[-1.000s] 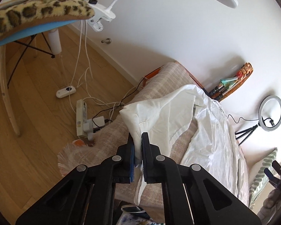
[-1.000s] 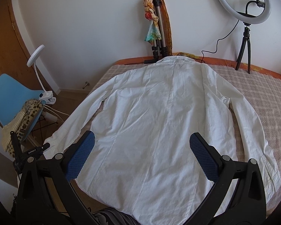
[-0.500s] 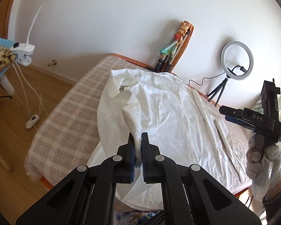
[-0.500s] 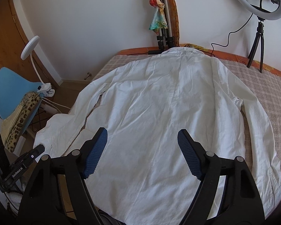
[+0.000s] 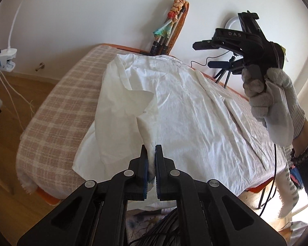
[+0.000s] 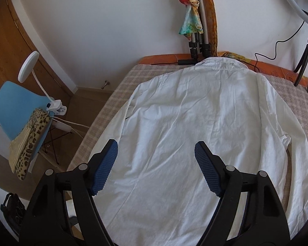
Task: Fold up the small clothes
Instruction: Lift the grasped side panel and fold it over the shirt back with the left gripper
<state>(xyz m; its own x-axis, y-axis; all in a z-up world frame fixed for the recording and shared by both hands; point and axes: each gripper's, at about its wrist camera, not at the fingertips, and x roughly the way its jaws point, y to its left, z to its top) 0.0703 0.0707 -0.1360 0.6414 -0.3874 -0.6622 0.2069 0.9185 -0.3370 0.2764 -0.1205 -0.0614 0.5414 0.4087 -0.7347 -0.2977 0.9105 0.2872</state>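
Our left tool [image 5: 151, 153] pinches the sleeve [image 5: 123, 110] of the white shirt [image 6: 195, 133], which lies back-up across the bed [image 5: 57, 110]. Our right tool [image 6: 156, 164] hangs spread and empty, having just narrowed. We should lay the sleeve flat, straight across the back.

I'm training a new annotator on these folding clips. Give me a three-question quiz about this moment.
1. True or false: the left gripper is shut on the white shirt.
2. What is between the right gripper's fingers? A) a sleeve B) nothing C) the collar
3. Fill in: the shirt lies on a ____ blanket, collar toward the wall.

Key: 1 true; 2 B, the jaws stand open above the shirt, having just been closing; 3 checked.
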